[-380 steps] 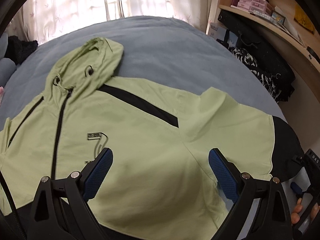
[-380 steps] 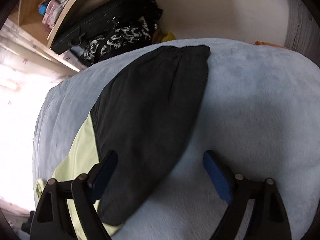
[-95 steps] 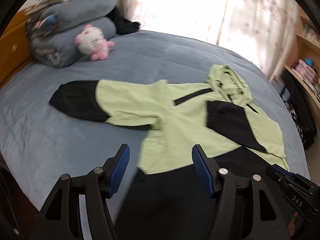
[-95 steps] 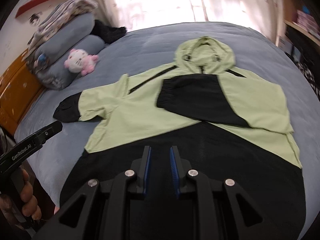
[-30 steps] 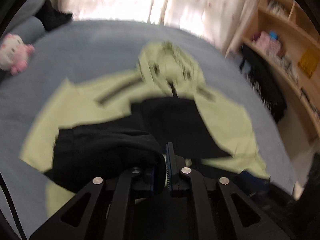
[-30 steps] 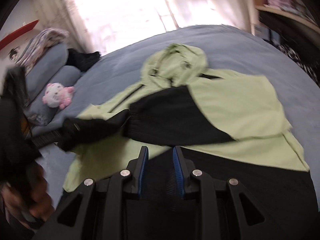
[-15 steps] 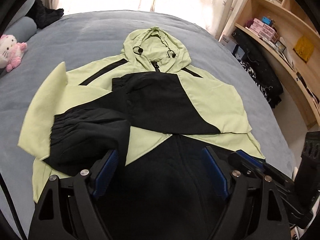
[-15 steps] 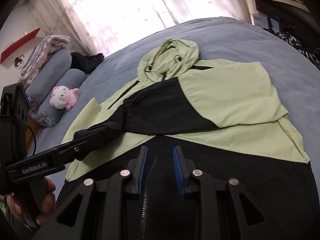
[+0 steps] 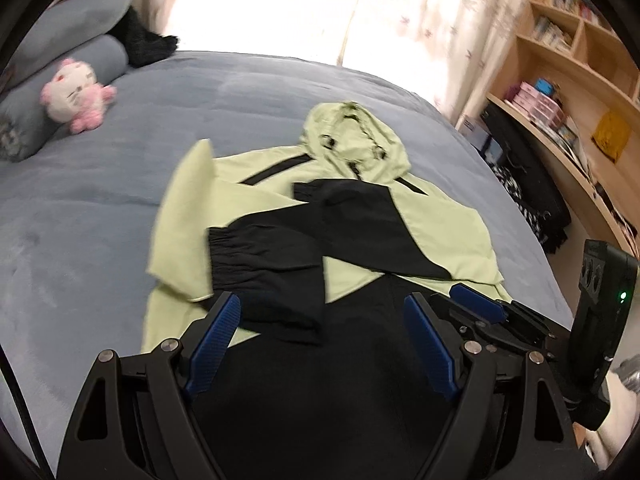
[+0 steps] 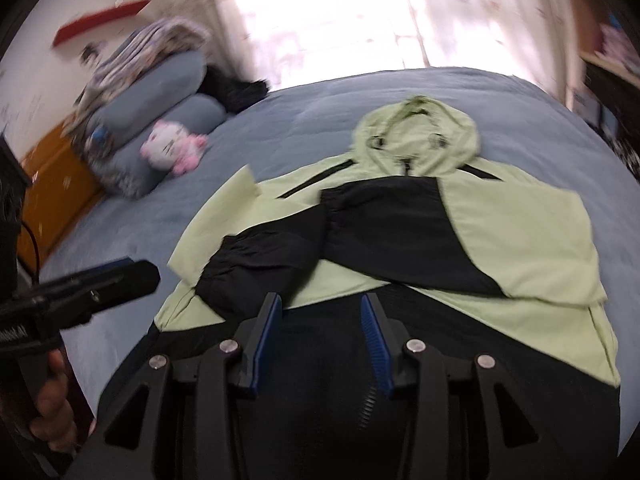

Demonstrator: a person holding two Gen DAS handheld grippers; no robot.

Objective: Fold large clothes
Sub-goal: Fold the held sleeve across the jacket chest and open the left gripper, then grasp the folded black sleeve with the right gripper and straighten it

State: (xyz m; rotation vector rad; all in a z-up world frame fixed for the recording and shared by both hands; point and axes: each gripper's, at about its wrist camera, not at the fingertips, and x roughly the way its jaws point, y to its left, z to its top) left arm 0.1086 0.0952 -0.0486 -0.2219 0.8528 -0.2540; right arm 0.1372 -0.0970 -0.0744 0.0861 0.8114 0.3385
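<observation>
A light green and black hooded jacket point(image 9: 436, 220) lies face up on the grey-blue bed point(image 9: 100, 200), hood toward the window. Both black-cuffed sleeves are folded across its chest; the left sleeve point(image 9: 264, 268) overlaps the right one. It also shows in the right wrist view point(image 10: 520, 232). My left gripper point(image 9: 320, 320) is open and empty above the black hem. My right gripper point(image 10: 322, 312) is open and empty above the hem's middle. The right gripper's tip shows in the left wrist view point(image 9: 476, 302).
A pink plush cat point(image 9: 76, 96) and grey pillows point(image 10: 160, 92) lie at the bed's far left. Wooden shelves point(image 9: 568, 92) with boxes and dark bags stand to the right. A curtained window is behind the bed.
My left gripper let go of the left sleeve, which now lies across the chest, and drew back. My right gripper's jaws have opened wider.
</observation>
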